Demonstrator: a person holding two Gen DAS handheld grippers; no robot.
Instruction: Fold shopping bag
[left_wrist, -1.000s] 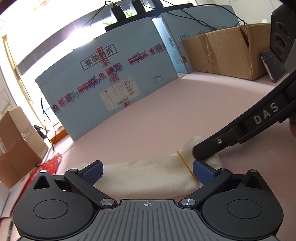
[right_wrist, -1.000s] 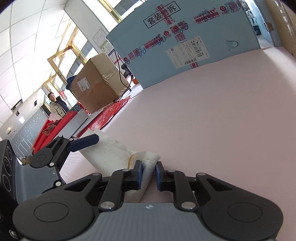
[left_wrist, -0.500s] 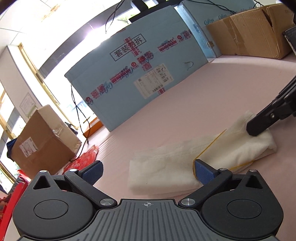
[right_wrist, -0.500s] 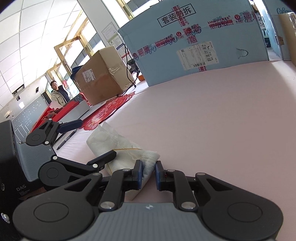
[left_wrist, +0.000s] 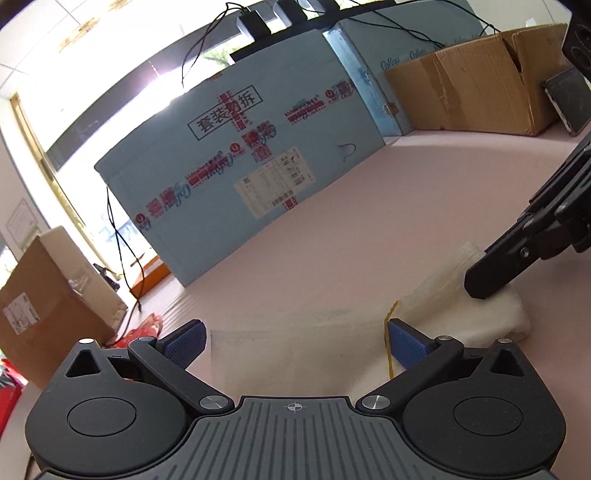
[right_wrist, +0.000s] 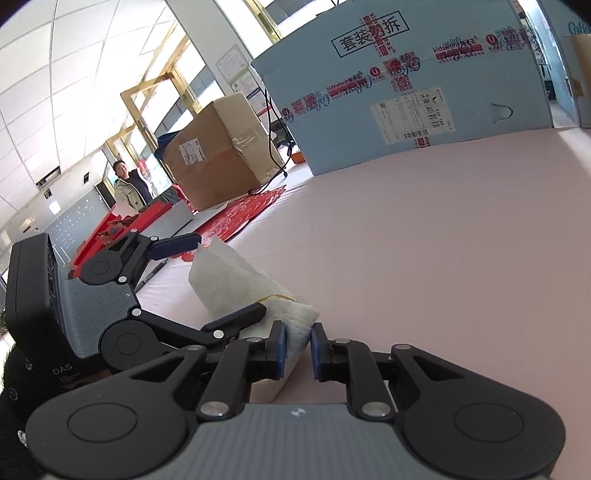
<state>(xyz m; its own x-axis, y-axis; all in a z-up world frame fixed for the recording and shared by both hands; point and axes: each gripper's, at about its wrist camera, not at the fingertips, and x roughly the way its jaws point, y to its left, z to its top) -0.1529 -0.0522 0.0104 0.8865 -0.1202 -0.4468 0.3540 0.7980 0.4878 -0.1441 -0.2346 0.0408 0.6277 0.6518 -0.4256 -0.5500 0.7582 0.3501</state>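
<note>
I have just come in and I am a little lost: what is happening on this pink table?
A person with a gripper in each hand is folding a white shopping bag, now a long folded bundle with a yellow band around it, lying on the pink table. The right gripper is at one end with its jaws opening, the cloth between them. The left gripper is wide open over the bag.
</note>
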